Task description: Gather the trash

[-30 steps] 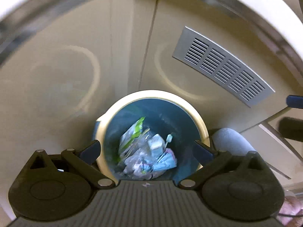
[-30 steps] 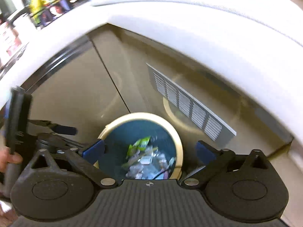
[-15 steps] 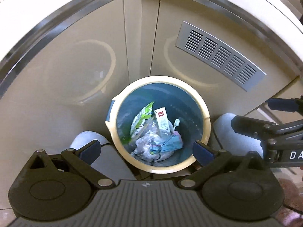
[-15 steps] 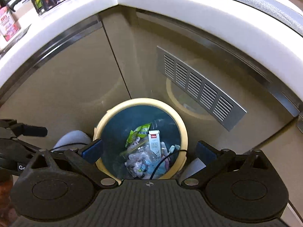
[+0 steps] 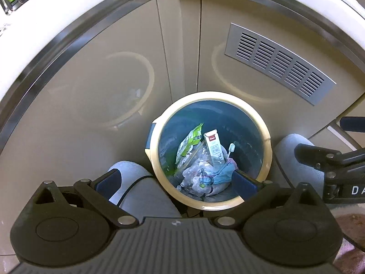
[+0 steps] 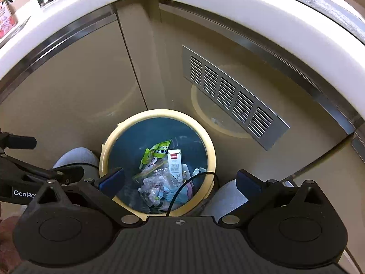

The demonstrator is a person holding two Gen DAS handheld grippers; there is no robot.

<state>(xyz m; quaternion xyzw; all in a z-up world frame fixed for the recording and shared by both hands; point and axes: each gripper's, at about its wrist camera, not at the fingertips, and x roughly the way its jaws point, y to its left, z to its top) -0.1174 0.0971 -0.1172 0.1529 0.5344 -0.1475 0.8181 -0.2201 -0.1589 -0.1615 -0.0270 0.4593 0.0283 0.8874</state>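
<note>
The left gripper (image 5: pixel 175 180) hangs with its fingers spread and empty above the round bin (image 5: pixel 267 157), which stands on the floor in the cabinet corner. Inside lie a green snack wrapper (image 5: pixel 190 141), a small white carton (image 5: pixel 213 145) and crumpled clear plastic (image 5: pixel 198 175), all likely light, soft and slippery. The stiff cream rim looks the surest hold, and the right gripper (image 6: pixel 180 180) is spread and empty too.

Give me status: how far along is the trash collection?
Done: the bin already holds a green wrapper, a small carton and crumpled plastic. In hand: nothing; left gripper and right gripper are both open and empty above it. Left: no loose trash visible in either view.
</note>
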